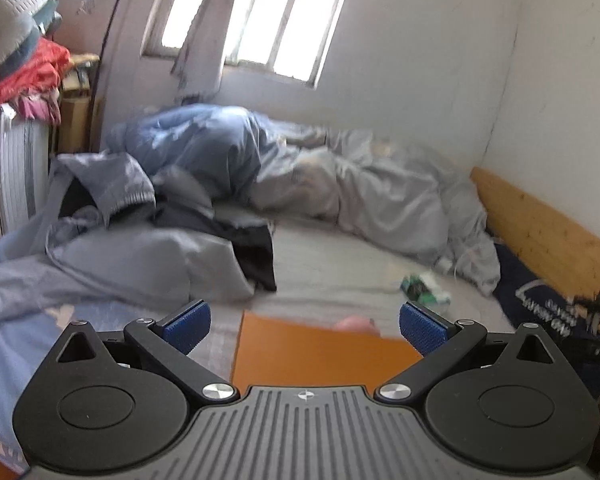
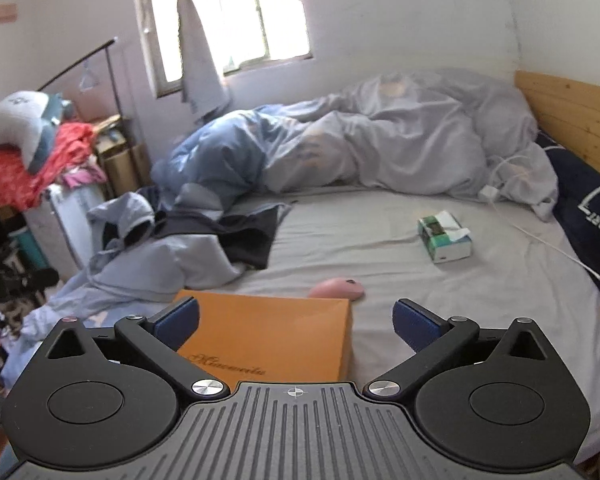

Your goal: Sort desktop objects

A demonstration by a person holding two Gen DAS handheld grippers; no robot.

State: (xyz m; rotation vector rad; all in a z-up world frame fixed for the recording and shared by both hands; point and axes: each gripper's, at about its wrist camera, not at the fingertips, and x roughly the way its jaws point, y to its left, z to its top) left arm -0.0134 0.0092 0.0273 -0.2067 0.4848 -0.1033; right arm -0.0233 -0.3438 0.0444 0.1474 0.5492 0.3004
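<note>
Both wrist views look slightly downward across the bed (image 2: 380, 220), sharing the orange box (image 2: 275, 332) at 6 o'clock.

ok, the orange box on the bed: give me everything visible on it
The flat orange cardboard box is rectangular, lid closed, with dark cursive lettering near its front edge, too blurred to read. It lies flat on the grey bedsheet, near the bed's front edge. A pink computer mouse sits just behind its far right corner; contact is unclear. Crumpled light blue clothing lies at its left. Neither gripper touches it.

Left gripper (image 1: 304, 333) and right gripper (image 2: 295, 322) both gape wide, empty.
</note>
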